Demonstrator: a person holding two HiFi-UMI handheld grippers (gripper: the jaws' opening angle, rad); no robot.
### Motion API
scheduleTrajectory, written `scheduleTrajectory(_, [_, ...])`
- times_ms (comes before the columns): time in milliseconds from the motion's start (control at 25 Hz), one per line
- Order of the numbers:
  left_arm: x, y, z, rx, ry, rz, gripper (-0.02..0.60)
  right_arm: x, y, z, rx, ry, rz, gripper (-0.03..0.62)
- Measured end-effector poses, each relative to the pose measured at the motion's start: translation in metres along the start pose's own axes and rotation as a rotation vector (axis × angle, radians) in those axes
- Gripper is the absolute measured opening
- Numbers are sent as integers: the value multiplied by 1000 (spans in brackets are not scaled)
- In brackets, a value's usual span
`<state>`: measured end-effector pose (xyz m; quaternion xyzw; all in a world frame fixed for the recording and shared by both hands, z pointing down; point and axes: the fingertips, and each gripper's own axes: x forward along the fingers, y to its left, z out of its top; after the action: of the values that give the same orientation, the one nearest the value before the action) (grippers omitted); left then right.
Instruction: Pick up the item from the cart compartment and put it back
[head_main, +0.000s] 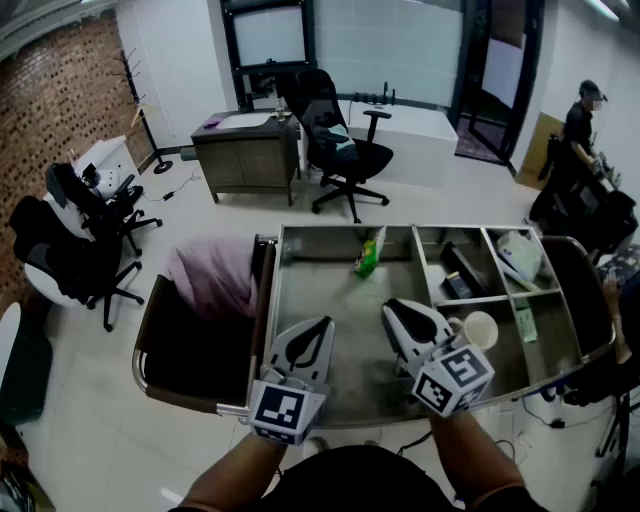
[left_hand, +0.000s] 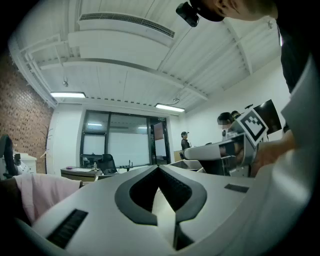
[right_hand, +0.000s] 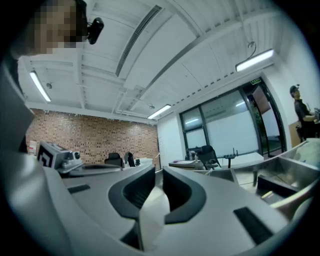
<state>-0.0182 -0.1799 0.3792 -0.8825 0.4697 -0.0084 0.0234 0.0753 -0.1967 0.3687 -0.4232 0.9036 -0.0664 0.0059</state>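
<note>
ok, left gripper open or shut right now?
Shut. The left gripper shows its jaw tips meeting in the left gripper view, with nothing between them.

Dull, brushed grey metal across the cart (head_main: 310, 300), dividers included, faintly scuffed. Glossy green plastic on the packet (head_main: 368, 255); matt white paper on the cup (head_main: 480, 330). Soft pink cloth (head_main: 205, 275) bunched over a dark, matt side bag (head_main: 190, 350). Smooth matt white plastic on the left gripper (head_main: 323, 322) and right gripper (head_main: 395, 305), dark ribbed pads (left_hand: 134, 194) inside, flat black-and-white print on the marker cube (head_main: 287, 408). Pale floor (head_main: 190, 440) with a polished sheen; rough red brick wall (head_main: 60, 90); wood-look desk (head_main: 245, 160).
</note>
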Motion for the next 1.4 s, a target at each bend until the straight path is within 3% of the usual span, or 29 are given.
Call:
scheduleTrajectory(280, [-4, 2, 2, -37, 3, -12, 0, 55, -40, 34, -25, 65, -82, 119])
scheduleTrajectory(520, [-4, -1, 2, -28, -4, -23, 0, 107, -90, 20, 48, 251, -149, 201])
scheduleTrajectory(760, [-5, -1, 3, -25, -12, -25, 0, 139, -142, -21, 162, 437, -249, 202])
scheduleTrajectory(1400, [-5, 0, 0, -31, -11, -25, 0, 170, -182, -66, 249, 582, -400, 207])
